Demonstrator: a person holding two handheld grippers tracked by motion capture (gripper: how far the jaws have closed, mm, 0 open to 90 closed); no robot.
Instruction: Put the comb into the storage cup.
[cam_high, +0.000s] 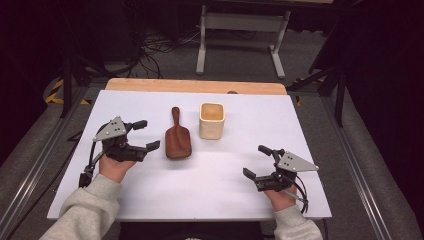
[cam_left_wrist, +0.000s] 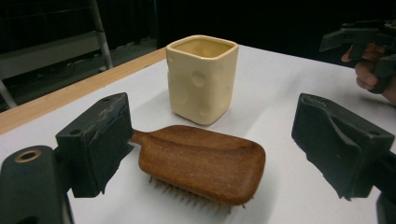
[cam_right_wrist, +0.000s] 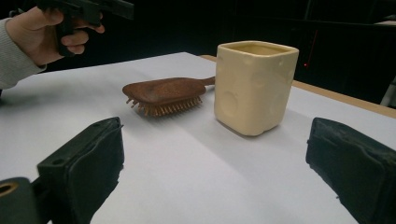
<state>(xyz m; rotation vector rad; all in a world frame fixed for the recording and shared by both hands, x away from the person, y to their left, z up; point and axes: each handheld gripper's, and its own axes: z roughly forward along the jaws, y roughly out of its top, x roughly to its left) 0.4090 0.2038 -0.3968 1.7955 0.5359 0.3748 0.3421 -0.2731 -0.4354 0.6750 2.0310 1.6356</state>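
Observation:
A brown wooden hairbrush (cam_high: 178, 142) lies bristles down in the middle of the white table, handle pointing away from me. A cream square cup (cam_high: 212, 121) stands upright just right of it. My left gripper (cam_high: 146, 135) hovers just left of the brush head, open and holding nothing. In the left gripper view, the brush (cam_left_wrist: 201, 161) lies ahead between the wide-apart jaws of that gripper (cam_left_wrist: 222, 144), untouched, with the cup (cam_left_wrist: 201, 77) behind it. My right gripper (cam_high: 255, 161) rests open near the front right. In the right gripper view, this gripper (cam_right_wrist: 219, 163) faces the cup (cam_right_wrist: 254, 86) and brush (cam_right_wrist: 163, 91) from farther off.
The white sheet (cam_high: 210, 185) covers a wooden table whose bare edge (cam_high: 195, 86) shows at the back. A grey metal frame (cam_high: 242, 30) and cables stand on the floor beyond. The left hand (cam_right_wrist: 42, 32) shows at the top left of the right gripper view.

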